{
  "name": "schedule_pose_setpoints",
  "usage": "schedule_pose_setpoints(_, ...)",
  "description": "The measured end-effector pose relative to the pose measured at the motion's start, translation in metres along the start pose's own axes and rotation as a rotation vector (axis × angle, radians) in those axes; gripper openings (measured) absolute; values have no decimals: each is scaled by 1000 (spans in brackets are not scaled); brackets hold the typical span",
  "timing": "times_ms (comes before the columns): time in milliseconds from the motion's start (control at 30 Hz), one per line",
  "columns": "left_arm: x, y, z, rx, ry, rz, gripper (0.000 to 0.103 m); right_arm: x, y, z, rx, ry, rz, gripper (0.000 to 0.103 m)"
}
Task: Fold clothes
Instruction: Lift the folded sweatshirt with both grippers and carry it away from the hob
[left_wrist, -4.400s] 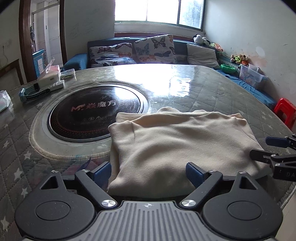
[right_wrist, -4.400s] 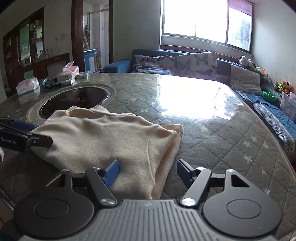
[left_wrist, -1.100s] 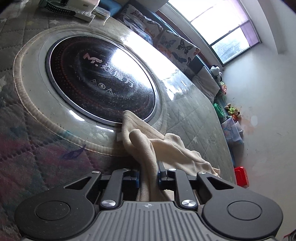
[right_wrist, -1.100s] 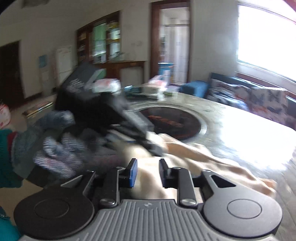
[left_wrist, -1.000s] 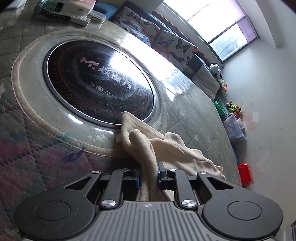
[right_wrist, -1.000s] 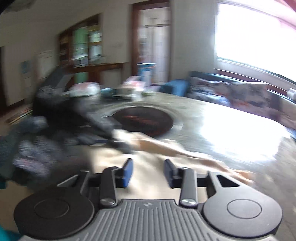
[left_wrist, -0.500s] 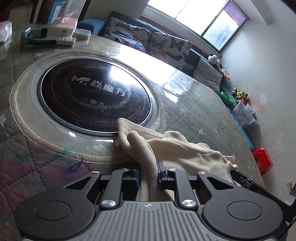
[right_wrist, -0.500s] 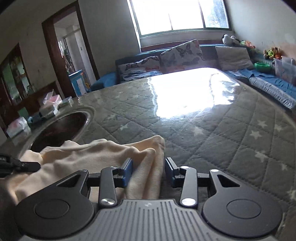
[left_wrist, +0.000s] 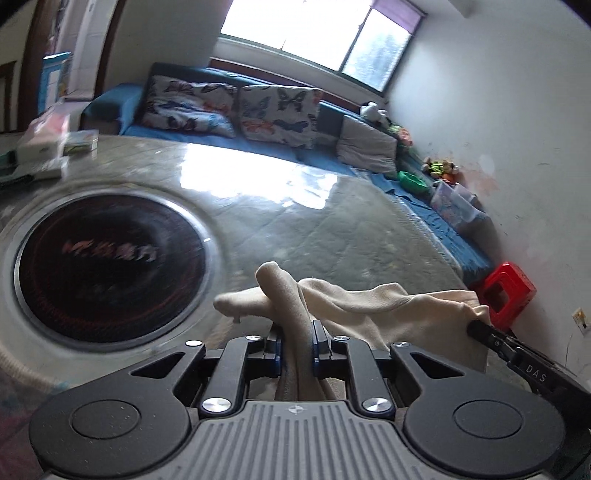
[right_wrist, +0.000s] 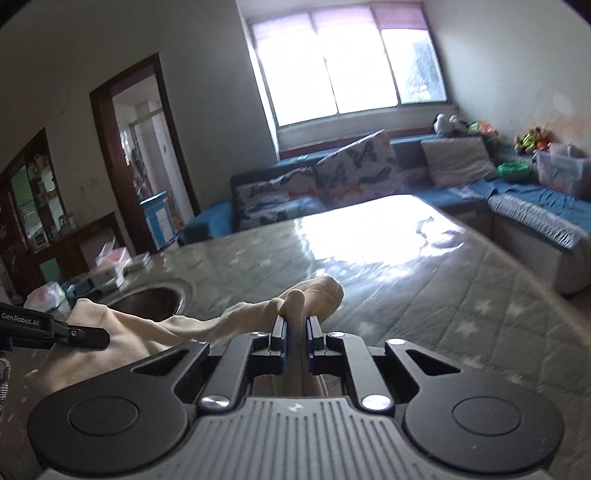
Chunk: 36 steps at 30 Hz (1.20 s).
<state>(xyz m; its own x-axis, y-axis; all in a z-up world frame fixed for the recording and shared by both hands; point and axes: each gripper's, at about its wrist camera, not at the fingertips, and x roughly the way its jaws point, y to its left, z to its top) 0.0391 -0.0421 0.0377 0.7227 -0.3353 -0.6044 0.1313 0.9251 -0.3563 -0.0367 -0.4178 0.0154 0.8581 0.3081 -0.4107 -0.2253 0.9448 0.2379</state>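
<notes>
A cream garment (left_wrist: 369, 306) hangs stretched between my two grippers above the quilted table (left_wrist: 332, 229). In the left wrist view my left gripper (left_wrist: 295, 332) pinches a bunched fold of it, its jaws still closing tighter on the cloth. My right gripper (right_wrist: 295, 326) has its jaws closing too, and a thin edge of the garment (right_wrist: 155, 332) is pressed between its pads. Each view shows the other gripper's tip at the far end of the cloth: the right gripper (left_wrist: 476, 330) and the left gripper (right_wrist: 92, 338). The garment's lower part is hidden behind the gripper bodies.
A round black hotplate (left_wrist: 107, 254) is set into the table at the left. Boxes and tissue packs (left_wrist: 48, 147) sit at the table's far left edge. A blue sofa (left_wrist: 258, 110) with butterfly cushions runs behind, and a red stool (left_wrist: 506, 291) stands at the right.
The right gripper's jaws have shut on the garment's edge. Both grippers have risen and rolled level, and the cloth has lifted off the table between them.
</notes>
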Motion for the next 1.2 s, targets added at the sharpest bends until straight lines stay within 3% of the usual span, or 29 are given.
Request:
schedule_pose_setpoints(500, 92, -99, 6, 97, 82, -158, 15, -17, -93, 33, 20, -60, -271, 9)
schedule_pose_setpoints(800, 131, -101, -12, 106, 189, -135, 16, 10, -135, 12, 67, 35, -356, 10)
schedule_pose_setpoints(900, 136, -95, -14, 97, 206, -125, 22, 18, -143, 4, 72, 66, -398, 12)
schedule_pose_setpoints(1100, 136, -94, -16, 97, 214, -133, 23, 13, -139, 12, 60, 20, -361, 12)
schedule_pose_setpoints(1200, 135, -96, -16, 109, 219, -142, 22, 23, -128, 15, 23, 45, -303, 12)
